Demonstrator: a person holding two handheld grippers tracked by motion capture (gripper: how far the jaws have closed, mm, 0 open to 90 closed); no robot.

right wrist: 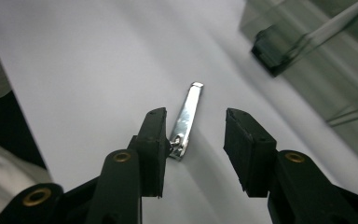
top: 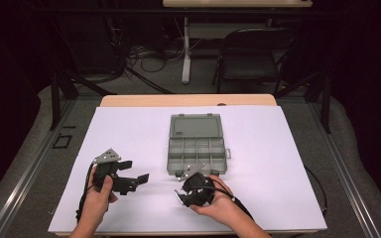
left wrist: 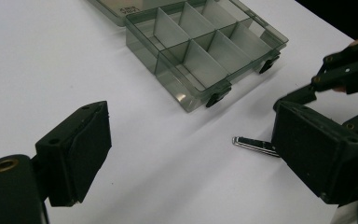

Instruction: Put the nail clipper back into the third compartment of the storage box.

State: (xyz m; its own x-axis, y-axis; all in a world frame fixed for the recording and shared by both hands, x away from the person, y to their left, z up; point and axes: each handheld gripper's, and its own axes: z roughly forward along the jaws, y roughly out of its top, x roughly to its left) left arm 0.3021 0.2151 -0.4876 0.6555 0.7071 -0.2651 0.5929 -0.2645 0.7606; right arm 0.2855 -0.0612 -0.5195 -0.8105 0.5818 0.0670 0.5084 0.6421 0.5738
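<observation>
I see my right gripper (top: 184,194) low over the white tabletop (top: 129,129), near the front edge, a bit right of the middle. Its two black fingers (right wrist: 154,140) stand partly open. A small shiny nail clipper (right wrist: 186,122) lies flat on the tabletop between them. The clipper's near end sits right by one finger, and I cannot tell if it touches. The other finger stands clear of it, so nothing is pinched yet.

From the left gripper view, the nail clipper (left wrist: 256,145) lies just in front of the grey box (left wrist: 205,51), on its near side, and it is partly hidden behind one black finger (left wrist: 317,163).

The grey box (top: 197,146) sits near the middle of the tabletop with its lid laid open on the far side. Inside it has little walls that make many small spaces. Two dark clasps (left wrist: 218,97) stick out of its near wall.

My left gripper (top: 129,176) hangs over the tabletop to the left, well apart from the box. Its fingers are wide open and hold nothing.
</observation>
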